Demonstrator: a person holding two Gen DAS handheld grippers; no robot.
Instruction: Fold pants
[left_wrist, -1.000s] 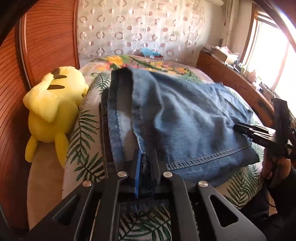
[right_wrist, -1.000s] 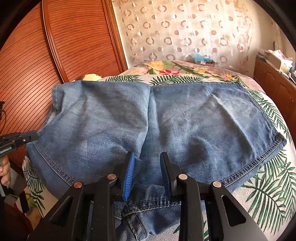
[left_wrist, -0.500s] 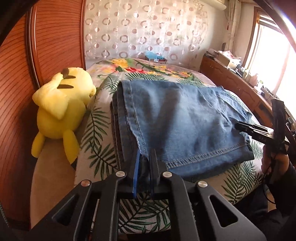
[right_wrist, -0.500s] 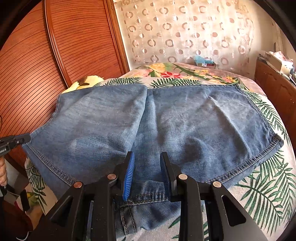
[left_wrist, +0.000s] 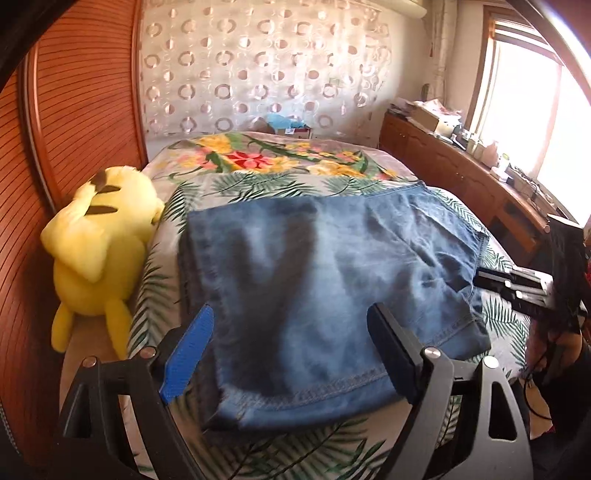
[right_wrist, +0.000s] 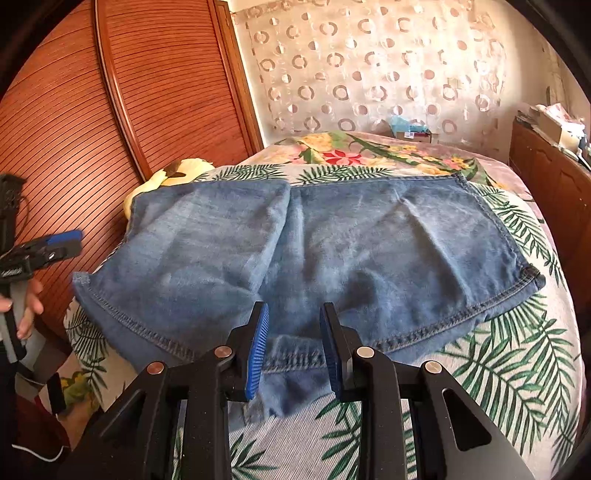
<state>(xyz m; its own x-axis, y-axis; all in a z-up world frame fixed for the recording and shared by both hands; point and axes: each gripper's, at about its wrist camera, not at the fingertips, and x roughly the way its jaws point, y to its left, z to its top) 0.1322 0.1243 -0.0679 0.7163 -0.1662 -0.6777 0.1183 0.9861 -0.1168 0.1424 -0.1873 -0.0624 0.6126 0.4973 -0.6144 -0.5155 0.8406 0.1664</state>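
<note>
The blue denim pants (left_wrist: 325, 280) lie folded in a flat stack on the bed, also seen in the right wrist view (right_wrist: 332, 251). My left gripper (left_wrist: 291, 343) is wide open and empty, its fingers spread over the near hem without holding it. My right gripper (right_wrist: 293, 336) is open with a moderate gap, just above the near edge of the pants, holding nothing. It shows from the side in the left wrist view (left_wrist: 509, 284). The left gripper shows at the left edge of the right wrist view (right_wrist: 59, 243).
A yellow plush toy (left_wrist: 96, 254) lies left of the pants against the wooden headboard (left_wrist: 74, 110). The bed has a leaf-print cover (right_wrist: 498, 369). A wooden sideboard (left_wrist: 461, 173) with clutter runs along the right under the window.
My left gripper has let go of the pants' hem, opened wide and pulled back. The pants have settled flat in their fold. My right gripper has drawn back slightly, still open.
</note>
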